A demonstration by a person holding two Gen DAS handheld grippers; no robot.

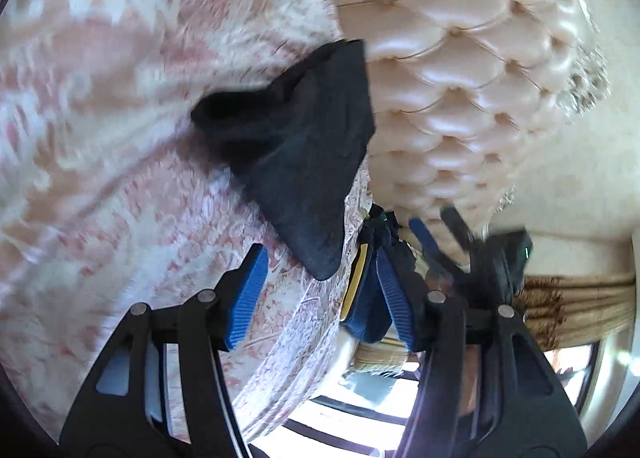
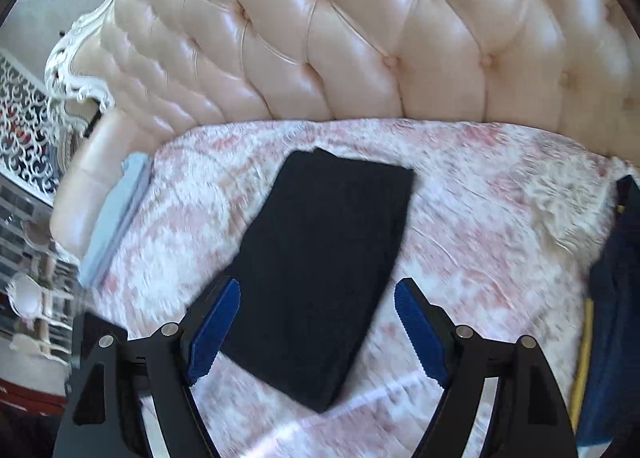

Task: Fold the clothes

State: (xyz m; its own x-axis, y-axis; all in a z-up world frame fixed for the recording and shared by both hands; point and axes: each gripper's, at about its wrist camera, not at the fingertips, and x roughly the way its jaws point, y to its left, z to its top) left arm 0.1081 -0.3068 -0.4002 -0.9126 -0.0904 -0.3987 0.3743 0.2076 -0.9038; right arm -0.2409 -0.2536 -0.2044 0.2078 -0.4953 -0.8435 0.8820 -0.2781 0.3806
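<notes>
Right gripper [image 2: 318, 328]: jaws spread wide, blue pads bare, nothing between them. It hangs above the near end of the folded black garment [image 2: 326, 270], whose near left edge runs in front of the left pad in the right wrist view; contact cannot be told.

Black garment: lies flat on the pink-and-white patterned bedspread [image 2: 480, 225], folded into a long rectangle running from near centre to far, angled slightly right. Its far end stops short of the headboard.

Left gripper [image 1: 320, 298]: jaws apart, blue pads bare. Beside its right finger sits a dark blue garment with a yellow stripe [image 1: 366, 298], bunched (motion blur here; whether the pad touches it cannot be told). The same black garment [image 1: 304, 153] shows farther out in the left wrist view, rumpled at its far left corner, on the bedspread [image 1: 120, 137]. The other gripper shows blurred at right, over that blue bundle.

Right edge, right wrist view: dark blue cloth with a yellow stripe [image 2: 616, 298], draped at the bed's side.

Far left: pale blue folded cloth [image 2: 116, 213] at the bedspread's edge.

Farthest: tufted, buttoned cream headboard [image 2: 360, 37], spanning the bed's width, white carved trim at its left end.
</notes>
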